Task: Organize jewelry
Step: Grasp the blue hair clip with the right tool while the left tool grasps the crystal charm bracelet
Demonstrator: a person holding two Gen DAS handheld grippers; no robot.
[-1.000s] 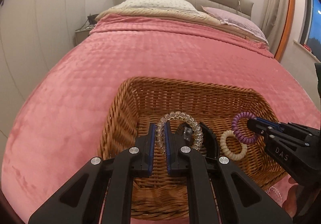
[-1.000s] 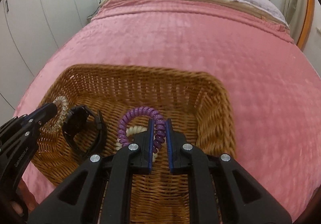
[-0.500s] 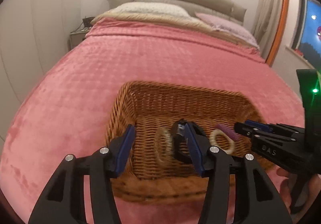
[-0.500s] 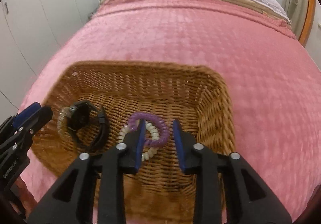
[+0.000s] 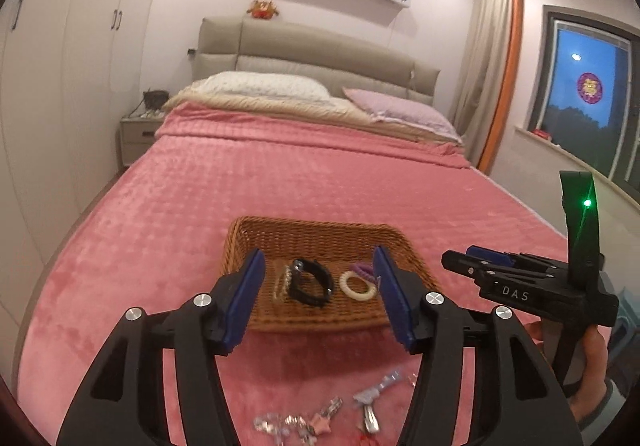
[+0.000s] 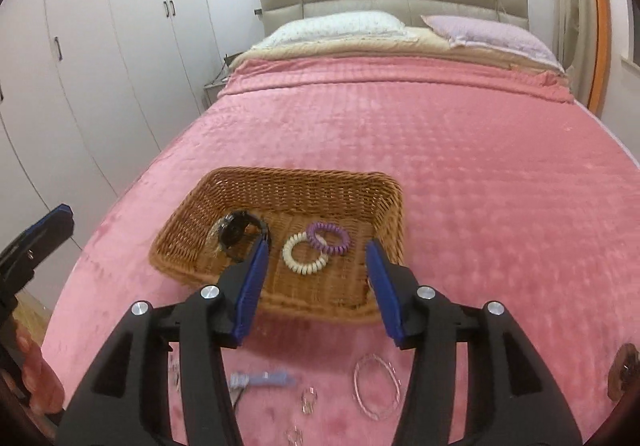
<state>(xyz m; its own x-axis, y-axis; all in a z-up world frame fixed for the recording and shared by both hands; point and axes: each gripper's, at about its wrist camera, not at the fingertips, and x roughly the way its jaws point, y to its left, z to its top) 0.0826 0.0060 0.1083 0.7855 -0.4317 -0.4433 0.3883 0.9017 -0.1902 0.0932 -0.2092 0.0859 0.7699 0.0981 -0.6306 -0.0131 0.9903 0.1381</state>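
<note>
We've got four pcs in the wicker basket (image 6: 224, 190): clear coil tie (image 5: 281, 282), black band (image 6: 240, 232), cream coil tie (image 6: 304, 255), purple coil tie (image 6: 330, 238). Left tongs (image 5: 318, 296) and right tongs (image 6: 314, 286) just opened, both empty. Left to do: bracelet (image 6: 376, 392), hair clip (image 6: 260, 380), small bits on the bed (image 6: 400, 126).

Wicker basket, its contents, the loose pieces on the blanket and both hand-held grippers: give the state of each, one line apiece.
Wicker basket: upright on the pink blanket, open-topped.
Purple coil hair tie: lying in the basket, overlapping the cream one.
Cream coil hair tie: flat on the basket floor.
Black watch: in the basket, left side.
Thin bangle: on the blanket, outside the basket.
Left hand-held gripper: jaws just opened, empty.
Right hand-held gripper: jaws just opened, empty.
</note>
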